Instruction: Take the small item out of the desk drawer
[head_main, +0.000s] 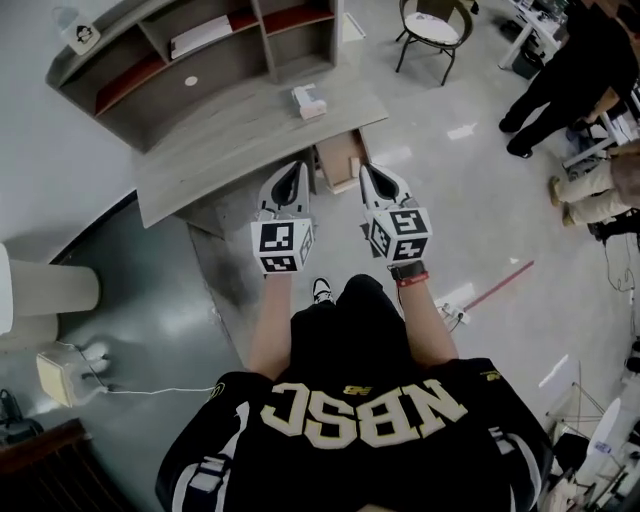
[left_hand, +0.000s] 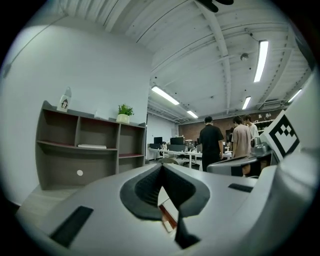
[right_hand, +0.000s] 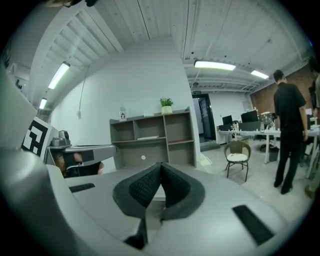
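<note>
Short of the table (head_main: 220, 150), you hold the left gripper (head_main: 292, 175) and right gripper (head_main: 372, 178) with fingers shut on nothing; the seemingly open drawer (head_main: 340, 155) is not yet reached.

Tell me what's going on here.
A person stands facing a grey desk, with a hand-held gripper in each hand. The left hand-held gripper and the right hand-held gripper are both shut and empty. They point toward what looks like an open drawer below the desk's edge. Nothing has been taken out yet.
</note>
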